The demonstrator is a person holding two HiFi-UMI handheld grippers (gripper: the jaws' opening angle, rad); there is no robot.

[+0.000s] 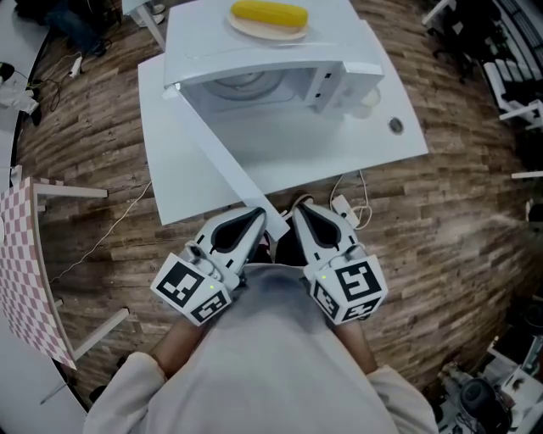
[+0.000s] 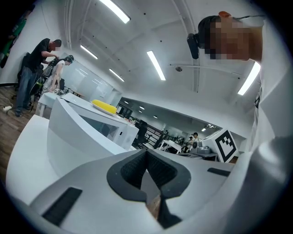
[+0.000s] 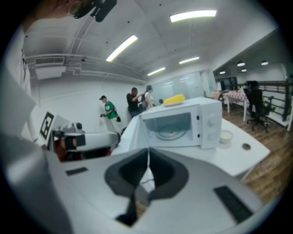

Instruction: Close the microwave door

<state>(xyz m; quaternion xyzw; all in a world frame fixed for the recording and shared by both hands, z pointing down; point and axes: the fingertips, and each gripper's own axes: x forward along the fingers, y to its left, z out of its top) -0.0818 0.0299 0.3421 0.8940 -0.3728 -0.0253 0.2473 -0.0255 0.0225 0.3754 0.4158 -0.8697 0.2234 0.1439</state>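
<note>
Both left gripper and right gripper have jaws pressed together, so push the open microwave door gently.

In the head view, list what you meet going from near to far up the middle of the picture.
Left gripper and right gripper side by side, open microwave door, microwave, corn on top.

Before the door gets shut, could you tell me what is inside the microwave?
Only the round glass turntable shows inside the microwave, with nothing visible on it. In the head view the microwave's own top covers the back of the cavity.
</note>
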